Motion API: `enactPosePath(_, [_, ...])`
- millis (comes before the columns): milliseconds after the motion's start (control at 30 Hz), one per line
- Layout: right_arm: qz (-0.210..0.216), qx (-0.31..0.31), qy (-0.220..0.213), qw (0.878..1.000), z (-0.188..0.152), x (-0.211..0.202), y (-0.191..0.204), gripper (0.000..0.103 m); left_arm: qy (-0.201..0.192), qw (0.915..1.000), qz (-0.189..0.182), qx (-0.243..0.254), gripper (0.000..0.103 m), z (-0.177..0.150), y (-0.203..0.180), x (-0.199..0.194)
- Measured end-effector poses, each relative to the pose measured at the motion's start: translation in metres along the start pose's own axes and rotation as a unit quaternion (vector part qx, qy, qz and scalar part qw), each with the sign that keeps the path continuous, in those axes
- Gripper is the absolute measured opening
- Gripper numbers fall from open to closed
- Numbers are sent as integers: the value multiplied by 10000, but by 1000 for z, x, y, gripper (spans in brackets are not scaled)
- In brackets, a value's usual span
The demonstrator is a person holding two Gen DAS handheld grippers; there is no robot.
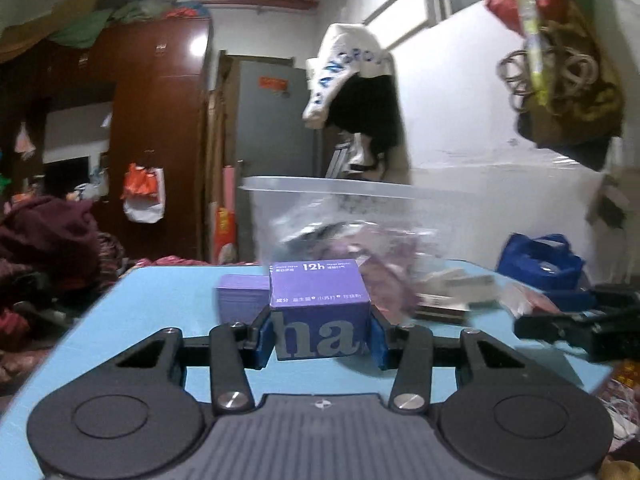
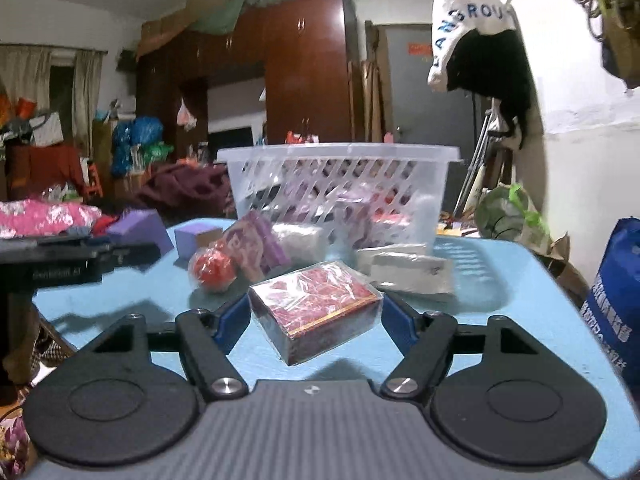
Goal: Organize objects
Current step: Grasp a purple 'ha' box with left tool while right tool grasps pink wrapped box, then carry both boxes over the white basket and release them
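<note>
While both jaws sit closed on cartons, the step in hand looks like a paired lift toward the clear slotted basket point(image 2: 340, 184) at the tabletop's point(image 2: 520, 300) far end; left gripper point(image 1: 319, 334), narrowly set, pads touching both sides of a purple box point(image 1: 319, 312) printed "12h" and large "ha"; right gripper point(image 2: 316, 320), moderately wide, flanking a cellophane-wrapped red box point(image 2: 316, 314), contact likely, lettering unreadable; advice: raise level, clear the basket rim, release low inside; hanging white garment point(image 2: 468, 20) reads "LANGROU".
</note>
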State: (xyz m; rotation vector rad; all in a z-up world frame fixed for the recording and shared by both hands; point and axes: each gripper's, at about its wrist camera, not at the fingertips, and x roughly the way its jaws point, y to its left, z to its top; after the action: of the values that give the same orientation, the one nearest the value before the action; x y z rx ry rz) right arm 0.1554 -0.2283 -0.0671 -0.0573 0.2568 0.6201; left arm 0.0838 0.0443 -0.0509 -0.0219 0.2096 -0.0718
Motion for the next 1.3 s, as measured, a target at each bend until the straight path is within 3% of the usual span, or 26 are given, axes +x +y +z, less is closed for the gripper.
enactPosePath(400, [156,67,-375,9992,-1,-2,-9,74,-239,9985,-409,282,50,-13,-26,-10])
enactPosePath(633, [295,-42,-460,9985,-6,-1,-8,73,-159,9987,-420,224,50,-15,-26,-6])
enactPosePath(800, [437,81,-502,9977,-1,-2,-11,73,-335,9979,-560,-7,50,-8,-21,-8])
enactPosePath(867, [558,74,-615,9965,11,-2,-12,73,-444,9953,-828,-236,50,4,-14,-5])
enactPosePath(933, [510,-10,-867,9949,32,-1,-12,73,-566,9940,-870,-354,50,26,-6,4])
enactPosePath(1067, [287,-635,-1376,9880,96,22,-6,73,-654,9919,-865,-661,50,98,13,42])
enactPosePath(1200, [-55,-772,-916,9928,159,89,-20,73,23,9941,-695,-830,49,159,23,117])
enactPosePath(1300, [-218,-756,-477,9958,175,129,-31,73,479,9933,-672,-814,51,168,20,159])
